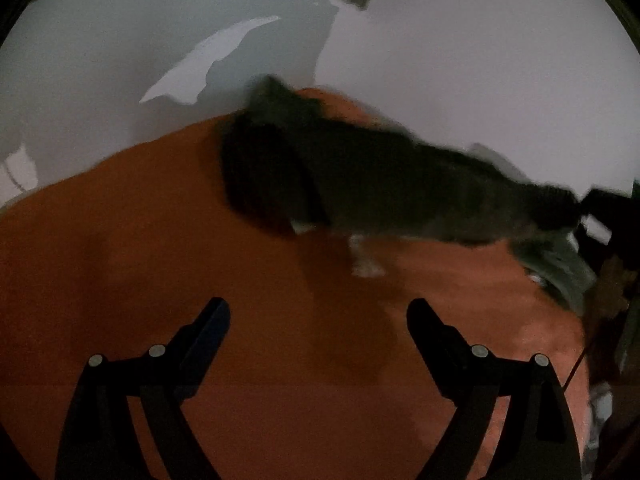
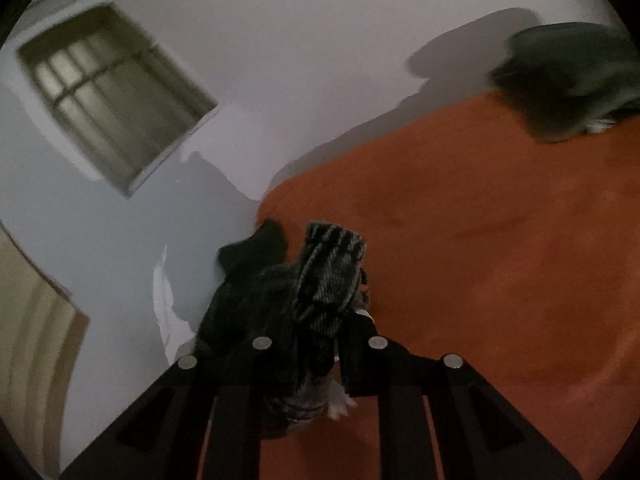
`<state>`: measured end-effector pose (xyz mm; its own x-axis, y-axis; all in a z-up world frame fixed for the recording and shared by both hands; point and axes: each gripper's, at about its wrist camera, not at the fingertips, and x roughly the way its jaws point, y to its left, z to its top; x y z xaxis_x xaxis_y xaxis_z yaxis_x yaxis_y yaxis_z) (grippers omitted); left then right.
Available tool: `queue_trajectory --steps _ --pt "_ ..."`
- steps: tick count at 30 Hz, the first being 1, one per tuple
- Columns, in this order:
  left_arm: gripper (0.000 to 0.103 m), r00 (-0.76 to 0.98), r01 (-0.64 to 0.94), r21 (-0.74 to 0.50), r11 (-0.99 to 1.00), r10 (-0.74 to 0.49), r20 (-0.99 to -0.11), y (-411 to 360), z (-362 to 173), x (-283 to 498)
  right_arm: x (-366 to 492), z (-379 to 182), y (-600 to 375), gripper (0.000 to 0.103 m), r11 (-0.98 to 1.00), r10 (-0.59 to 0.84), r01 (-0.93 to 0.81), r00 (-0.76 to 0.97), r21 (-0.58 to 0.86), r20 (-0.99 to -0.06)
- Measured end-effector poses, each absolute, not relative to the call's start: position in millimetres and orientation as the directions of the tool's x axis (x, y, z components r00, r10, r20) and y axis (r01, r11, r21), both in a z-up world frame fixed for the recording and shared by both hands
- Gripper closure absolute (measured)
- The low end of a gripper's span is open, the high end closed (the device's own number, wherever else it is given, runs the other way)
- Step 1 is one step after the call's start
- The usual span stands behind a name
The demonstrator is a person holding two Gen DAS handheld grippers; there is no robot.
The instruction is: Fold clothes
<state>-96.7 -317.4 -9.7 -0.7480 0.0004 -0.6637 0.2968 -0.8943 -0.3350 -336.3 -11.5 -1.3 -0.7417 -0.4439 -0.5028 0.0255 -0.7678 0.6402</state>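
orange bedspread (image 2: 500, 240) under right claw (image 2: 320, 320) clamping dark garment (image 2: 328, 272); left claw (image 1: 318, 312) spread, empty.

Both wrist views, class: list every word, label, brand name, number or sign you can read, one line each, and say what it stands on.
None: neither view shows any readable text.
The dark garment held in the right claw shows a woven pattern only, no letters.
A pale scrap under the garment may be a tag; too blurred to read.
The orange cover, wall and window bear no writing.
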Motion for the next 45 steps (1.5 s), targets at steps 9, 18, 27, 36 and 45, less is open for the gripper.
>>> queue_trajectory --steps 9,18,27,36,45 --pt "0.012 -0.735 0.072 -0.347 -0.935 0.186 -0.653 -182 37 -48 -207 42 164 0.090 -0.770 -0.234 -0.150 -0.838 0.621 -0.493" --pt "0.012 -0.693 -0.031 -0.379 -0.925 0.294 -0.659 -108 63 -30 -111 94 269 0.090 -0.856 -0.053 -0.216 -0.867 0.470 -0.496" --pt "0.012 -0.543 -0.110 -0.474 -0.873 0.453 -0.708 -80 30 -49 -56 -9 94 0.089 -0.989 -0.132 0.142 -0.764 0.035 -0.631" --pt "0.012 -0.498 -0.049 -0.569 -0.821 0.514 -0.699 -120 9 -68 -46 -60 28 0.087 -0.961 -0.263 0.246 -0.689 0.123 -0.676" --pt "0.012 -0.440 -0.057 -0.677 -0.734 0.627 -0.643 -127 -10 -84 -39 -65 23 0.087 -0.960 -0.260 0.261 -0.716 0.096 -0.648"
